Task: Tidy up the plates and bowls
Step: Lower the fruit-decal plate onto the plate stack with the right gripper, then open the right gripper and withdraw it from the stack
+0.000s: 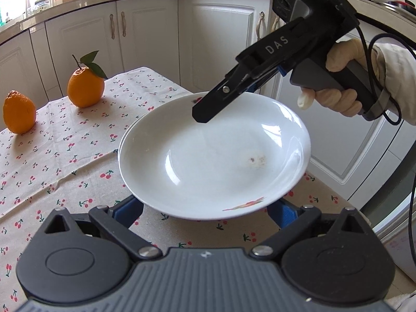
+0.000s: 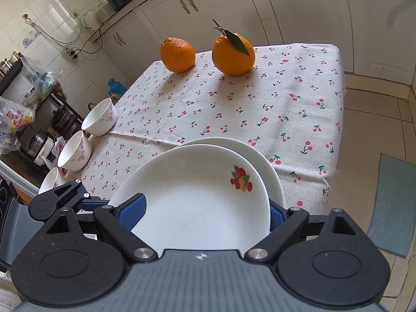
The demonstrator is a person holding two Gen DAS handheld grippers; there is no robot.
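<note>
A white plate with a fruit print is held above the cherry-print tablecloth. My right gripper grips its far rim, one finger over the plate. In the right wrist view that plate fills the space between my pads, above a second white plate lying on the cloth. My left gripper sits at the plate's near rim with its blue pads on either side; the tips are hidden under the plate. Three white floral bowls stand along the table's left edge.
Two oranges sit at the far side of the table; they also show in the left wrist view. White cabinets stand behind. A green mat lies on the floor.
</note>
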